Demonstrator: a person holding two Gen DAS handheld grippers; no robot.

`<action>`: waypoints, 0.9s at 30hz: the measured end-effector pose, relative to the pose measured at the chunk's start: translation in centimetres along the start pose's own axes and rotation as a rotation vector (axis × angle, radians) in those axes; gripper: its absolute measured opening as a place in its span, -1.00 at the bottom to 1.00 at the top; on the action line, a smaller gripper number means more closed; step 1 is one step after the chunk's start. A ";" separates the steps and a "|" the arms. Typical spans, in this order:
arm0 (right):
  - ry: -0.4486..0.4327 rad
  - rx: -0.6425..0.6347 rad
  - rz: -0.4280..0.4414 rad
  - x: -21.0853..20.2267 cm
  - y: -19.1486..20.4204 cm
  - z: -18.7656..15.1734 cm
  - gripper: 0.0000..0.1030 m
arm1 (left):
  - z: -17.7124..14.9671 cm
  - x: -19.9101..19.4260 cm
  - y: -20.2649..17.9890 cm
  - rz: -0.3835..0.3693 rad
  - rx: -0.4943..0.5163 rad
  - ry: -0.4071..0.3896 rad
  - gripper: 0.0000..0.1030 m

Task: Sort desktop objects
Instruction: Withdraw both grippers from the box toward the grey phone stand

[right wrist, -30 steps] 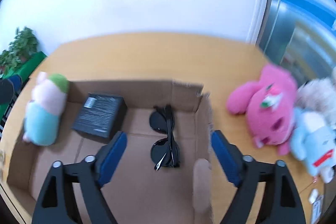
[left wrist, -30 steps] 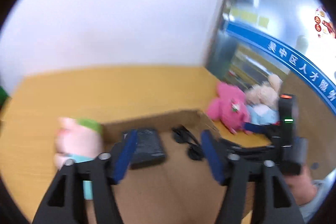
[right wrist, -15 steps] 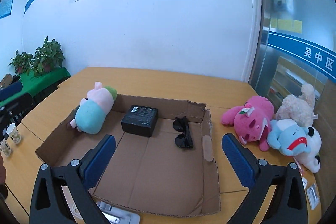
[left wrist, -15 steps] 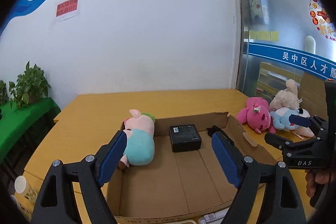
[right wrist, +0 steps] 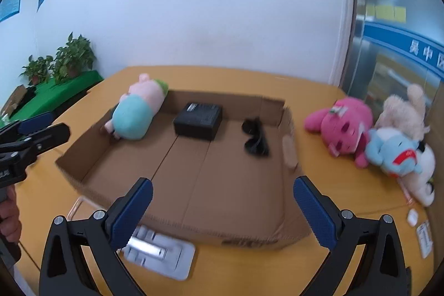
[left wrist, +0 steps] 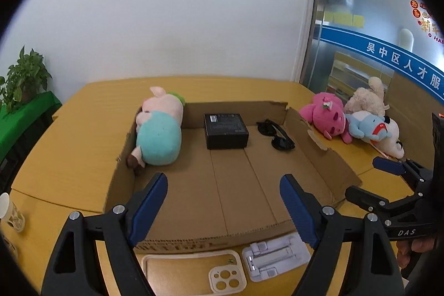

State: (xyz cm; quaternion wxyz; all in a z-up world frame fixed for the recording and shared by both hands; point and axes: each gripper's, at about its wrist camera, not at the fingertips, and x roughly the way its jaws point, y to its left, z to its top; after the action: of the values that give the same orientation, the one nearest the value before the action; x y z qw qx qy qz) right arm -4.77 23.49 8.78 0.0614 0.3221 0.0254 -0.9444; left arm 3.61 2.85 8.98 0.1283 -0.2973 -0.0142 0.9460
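Observation:
A shallow cardboard box (left wrist: 319,146) lies on the yellow table. Inside it are a pink-and-teal pig plush (left wrist: 159,129), a black box (left wrist: 225,131) and black sunglasses (left wrist: 277,135). A pink plush (left wrist: 324,115), a blue plush (left wrist: 366,126) and a beige plush (left wrist: 366,99) lie to its right. My left gripper (left wrist: 223,182) is open above the box's near part, holding nothing. My right gripper (right wrist: 222,185) hangs wide open over the near edge of the box (right wrist: 91,154), also holding nothing. Each gripper shows in the other's view: right gripper (left wrist: 371,179), left gripper (right wrist: 50,126).
A cream phone case (left wrist: 194,271) and a white folding stand (left wrist: 274,257) lie on the table in front of the box. A paper cup (left wrist: 11,212) stands at the near left. Potted plants (left wrist: 25,76) sit on a green table at the left. Small white items (right wrist: 412,216) lie near right.
Both grippers have pulled back from deep inside the box toward its near edge, so the whole box, phone case and stand now show. Both pairs of jaws stand wider than a second ago.

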 end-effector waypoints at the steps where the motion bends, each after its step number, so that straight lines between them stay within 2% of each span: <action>1: 0.016 0.002 0.026 0.2 -0.1 -1.0 0.99 | -0.6 0.2 0.0 -0.011 -0.001 0.018 0.62; 4: 0.080 -0.003 0.093 1.4 0.0 -4.2 0.99 | -2.1 1.0 -0.2 -0.034 -0.004 0.068 0.62; 8: 0.213 -0.002 0.165 4.8 0.8 -8.2 0.98 | -4.4 2.6 -0.5 -0.041 0.011 0.154 0.62; 10: 0.263 -0.002 0.185 6.4 1.5 -9.9 0.90 | -5.4 3.4 -0.4 -0.056 0.007 0.192 0.61; 12: 0.290 0.008 0.197 7.6 1.8 -10.9 0.64 | -6.3 3.7 -0.4 -0.065 0.005 0.220 0.61; 14: 0.316 0.022 0.210 8.7 1.9 -11.4 0.49 | -6.9 3.9 -0.5 -0.066 0.005 0.241 0.61; 16: 0.296 0.033 0.229 8.9 1.7 -11.3 0.43 | -7.3 4.1 -0.7 -0.070 0.007 0.257 0.61; 18: 0.289 0.012 0.251 8.9 1.9 -11.1 0.13 | -7.6 4.5 -0.9 -0.077 0.009 0.272 0.61; 21: 0.289 0.025 0.318 8.7 2.1 -11.1 -0.21 | -7.8 4.8 -1.2 -0.092 0.009 0.290 0.61; 27: 0.280 0.105 0.329 8.4 1.0 -11.5 -0.33 | -8.2 5.2 -2.5 -0.137 0.033 0.309 0.61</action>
State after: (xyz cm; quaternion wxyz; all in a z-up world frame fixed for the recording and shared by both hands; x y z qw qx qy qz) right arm -4.29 22.69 -5.51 0.1936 0.4525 -0.0684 -0.8678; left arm 4.71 6.13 -0.39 0.1978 -0.4354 0.0011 0.8783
